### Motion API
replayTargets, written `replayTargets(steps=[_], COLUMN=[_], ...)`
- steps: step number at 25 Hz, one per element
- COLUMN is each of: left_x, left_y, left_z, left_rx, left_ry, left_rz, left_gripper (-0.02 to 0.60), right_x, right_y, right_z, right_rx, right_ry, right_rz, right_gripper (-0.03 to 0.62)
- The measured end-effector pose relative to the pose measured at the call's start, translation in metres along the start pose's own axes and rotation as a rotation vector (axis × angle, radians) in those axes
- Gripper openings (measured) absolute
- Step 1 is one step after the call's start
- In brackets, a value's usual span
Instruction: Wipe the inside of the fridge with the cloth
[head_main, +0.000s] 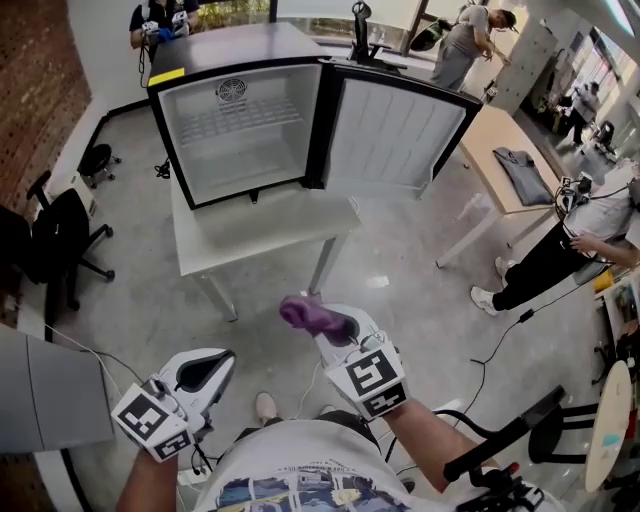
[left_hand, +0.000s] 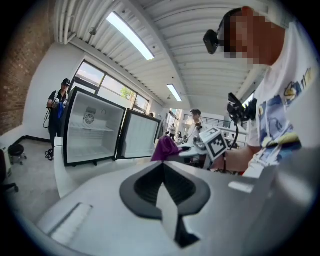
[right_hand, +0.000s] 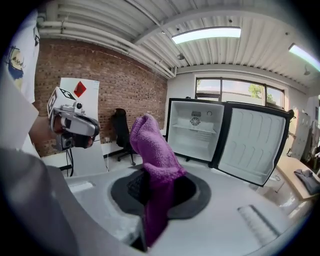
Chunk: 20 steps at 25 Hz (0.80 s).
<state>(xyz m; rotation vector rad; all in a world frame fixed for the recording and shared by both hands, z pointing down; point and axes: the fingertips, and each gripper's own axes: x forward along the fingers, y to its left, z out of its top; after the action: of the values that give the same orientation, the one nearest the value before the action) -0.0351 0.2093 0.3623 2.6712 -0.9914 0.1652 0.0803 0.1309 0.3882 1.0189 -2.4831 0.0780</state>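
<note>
- Open workshop room: concrete floor (head_main: 400, 300), brick wall on the left, other people standing well off at the back and right edges.
- A white tabletop (head_main: 260, 235) stands ahead of me, with the small fridge (head_main: 240, 130) on its far part.
- The fridge cavity faces me, white inside, with one wire shelf and a fan at the back. I see nothing stored in it.
- The fridge door (head_main: 395, 135) is swung fully open to the right, clear of the opening.
- Right gripper (head_main: 335, 335): the jaws are closed tight on the purple cloth (head_main: 305, 312). A bunched end of the cloth stands up past the tips and the rest trails down between them.
- Left gripper (head_main: 205, 372): the jaws are together with nothing between them. It is held low, back and to the side.
- Key relation: the fridge opening lies ahead and slightly left of the cloth, well apart, with the tabletop's front edge between. The cloth's long axis runs along the jaws, roughly toward the cavity.
- The right gripper is the nearer one and carries the cloth, so I judge the reach should be its own.
- No wiping has started. My judgement is that the cloth must go forward and up, over the tabletop edge, into the cavity.
</note>
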Motion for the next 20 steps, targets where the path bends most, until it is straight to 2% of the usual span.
replayTargets(steps=[9, 20], left_x=[0.046, 0.077], left_y=[-0.070, -0.143], left_z=[0.002, -0.007], left_rx=[-0.026, -0.020], left_ry=[-0.005, 0.051], left_rz=[0.023, 0.057], left_gripper=[0.006, 0.006], right_x=[-0.075, -0.131], right_y=[-0.017, -0.025], right_z=[-0.025, -0.050], right_rx=[0.010, -0.006], right_ry=[-0.033, -0.083], right_rz=[0.060, 0.136], right_gripper=[0.054, 0.054])
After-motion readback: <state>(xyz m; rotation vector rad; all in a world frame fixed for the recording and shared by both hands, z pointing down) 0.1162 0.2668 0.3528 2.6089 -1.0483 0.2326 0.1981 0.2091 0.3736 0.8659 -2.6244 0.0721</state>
